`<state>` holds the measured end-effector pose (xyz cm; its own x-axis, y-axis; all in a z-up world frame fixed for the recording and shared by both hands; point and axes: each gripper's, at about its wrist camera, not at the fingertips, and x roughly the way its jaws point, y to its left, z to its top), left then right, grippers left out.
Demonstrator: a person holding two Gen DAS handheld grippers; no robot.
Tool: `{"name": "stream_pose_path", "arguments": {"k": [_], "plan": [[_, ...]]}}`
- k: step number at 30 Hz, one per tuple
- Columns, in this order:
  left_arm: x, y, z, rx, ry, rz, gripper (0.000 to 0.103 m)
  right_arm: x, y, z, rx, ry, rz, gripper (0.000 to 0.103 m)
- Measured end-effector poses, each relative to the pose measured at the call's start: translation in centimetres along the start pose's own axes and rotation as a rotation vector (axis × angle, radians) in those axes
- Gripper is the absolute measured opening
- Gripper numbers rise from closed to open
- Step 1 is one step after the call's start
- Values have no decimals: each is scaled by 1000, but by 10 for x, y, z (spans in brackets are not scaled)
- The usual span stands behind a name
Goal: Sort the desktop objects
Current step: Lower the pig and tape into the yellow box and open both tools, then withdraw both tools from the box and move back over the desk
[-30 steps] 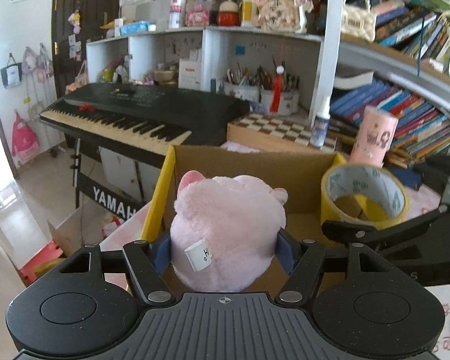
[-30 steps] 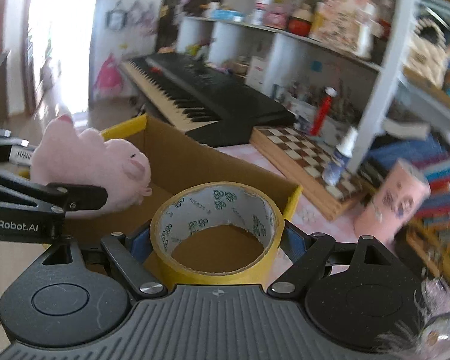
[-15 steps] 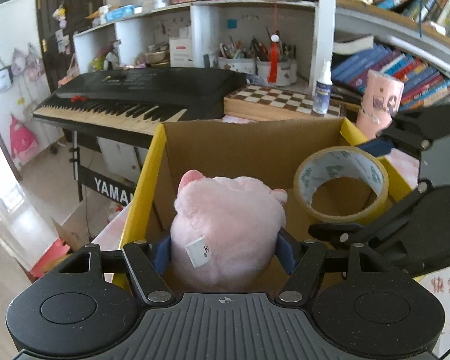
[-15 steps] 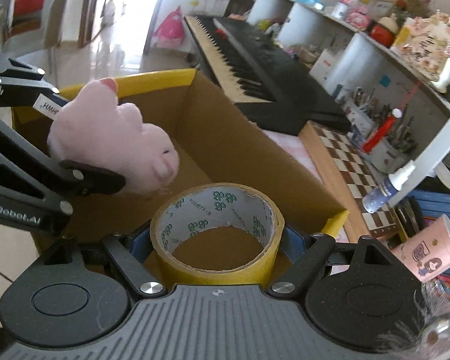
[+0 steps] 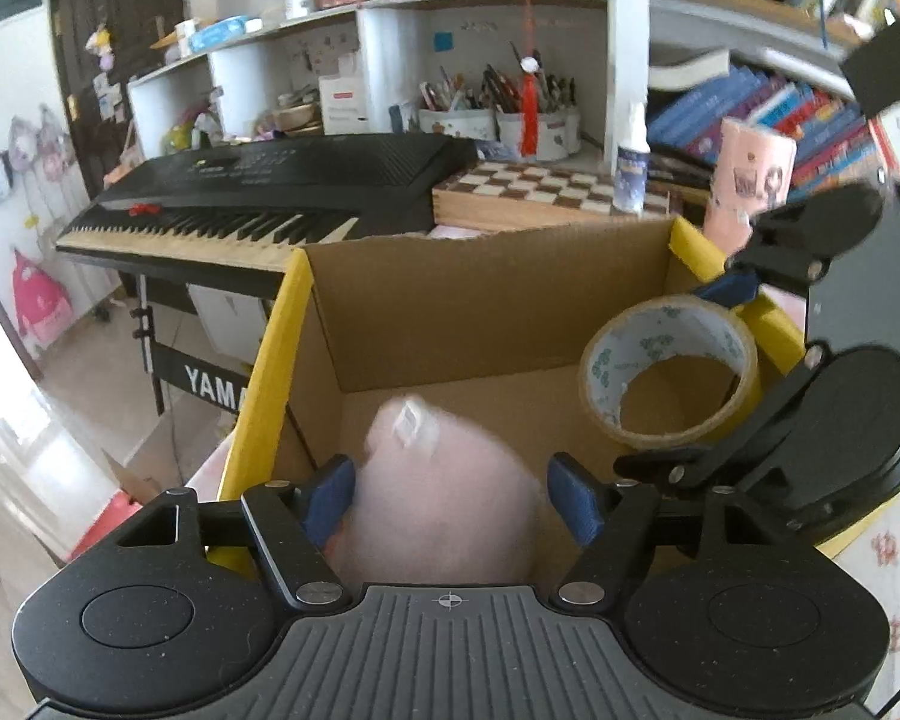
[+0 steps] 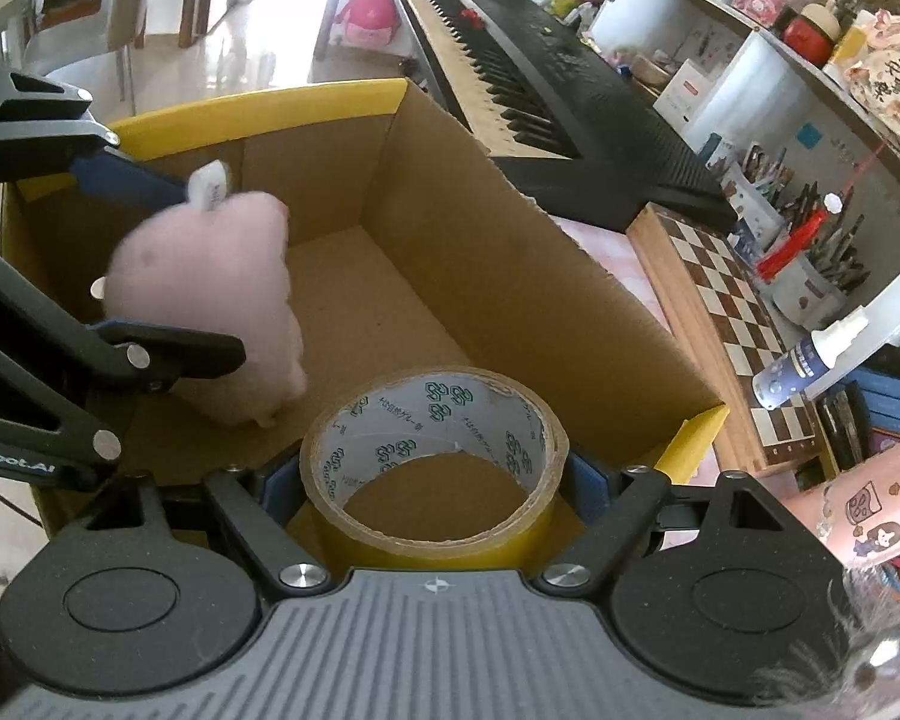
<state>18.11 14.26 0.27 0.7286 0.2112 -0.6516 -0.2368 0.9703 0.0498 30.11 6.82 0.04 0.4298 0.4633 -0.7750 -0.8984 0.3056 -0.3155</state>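
Opening, left gripper point(image 5: 447, 495) jaws are letting the pink plush point(image 5: 444, 492) blur down inside the cardboard box point(image 6: 510, 240), pads clear. Right gripper point(image 6: 432, 483) is clamping the tape roll point(image 6: 435, 462) over the box's near corner; releasing there is risking it catching the rim, or rolling onto the plush.

A black keyboard point(image 5: 282, 192) sits beside a chessboard point(image 5: 546, 192), below shelves point(image 5: 390, 18).

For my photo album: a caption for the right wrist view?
Right gripper holds a tape roll over the cardboard box; pink plush toy drops inside.
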Motion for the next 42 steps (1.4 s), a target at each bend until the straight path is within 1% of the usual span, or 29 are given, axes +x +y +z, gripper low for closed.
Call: {"name": "stream_pose_path", "arguments": {"k": [3,7,10,12,14,17,19,28,31,34,38,42], "plan": [[-6,7,0,-40,-25,2,75,-3,2,-1,-3,-9,-16,87],[-17,14,2,-80,-64,15,76,-10,1,0,1,-37,-53,88],[-28,19,4,-113,-108,28,77,-19,-1,1,31,-66,-68,89],[-35,23,6,-129,-130,36,80,-27,-2,1,60,-88,-80,89],[-42,26,6,-139,-154,49,86,-36,-1,1,84,-112,-98,89],[-53,30,5,-155,-180,69,91,-50,2,1,116,-151,-133,89],[-58,33,3,-167,-193,77,92,-59,4,-1,144,-177,-151,89],[-85,50,-15,-243,-219,93,95,-110,22,-16,311,-333,-241,89],[-93,53,-23,-256,-229,91,95,-124,32,-25,376,-373,-320,89],[-100,56,-30,-263,-234,87,95,-134,43,-34,439,-392,-390,89],[-112,61,-43,-276,-241,87,95,-148,59,-47,538,-415,-449,89],[-124,65,-59,-297,-242,91,95,-157,78,-61,648,-405,-498,89]]}}
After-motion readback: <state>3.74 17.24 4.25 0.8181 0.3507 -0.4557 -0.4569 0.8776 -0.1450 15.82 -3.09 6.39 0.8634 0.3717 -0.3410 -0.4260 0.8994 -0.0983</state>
